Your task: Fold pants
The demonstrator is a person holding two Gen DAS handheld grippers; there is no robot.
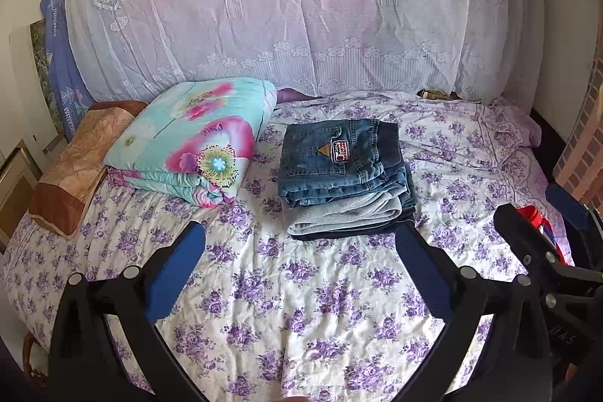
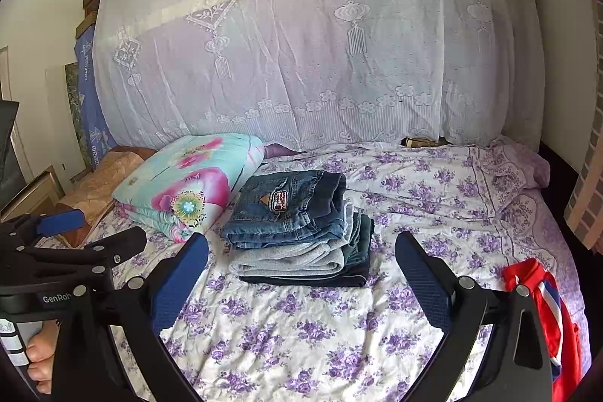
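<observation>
Both grippers are hovering over the near part of the bed, a mattress under a white sheet printed with purple flowers [image 1: 301,307], and neither is touching any cloth. The left gripper [image 1: 301,274] is sitting with its blue-padded fingers [image 1: 177,274] spread wide, nothing between them. The right gripper [image 2: 301,277] is likewise spread wide and empty, its blue pads [image 2: 422,281] framing bare sheet.

The task's thing, a folded stack of pants [image 1: 345,176], is lying near the middle of the bed, beyond both sets of fingertips. Blue denim jeans with a red-and-white back patch [image 2: 290,210] are sitting on top; a light grey folded pair [image 2: 290,260] is under them, then a dark navy layer at the bottom, with a dark green edge showing on the stack's right side. The stack is looking squared and neat.

Just to the left of the stack, a folded turquoise quilt with big pink flowers [image 1: 196,142] is resting toward the bed's left side, close to the stack; touching or not, cannot tell. A brown-orange patterned pillow [image 1: 71,172] is lying at the left edge. A red garment with white and blue stripes [image 2: 542,319] is bunching at the right edge, near the right gripper. A white lace mosquito net [image 1: 301,6] is hanging along the far edge.
</observation>
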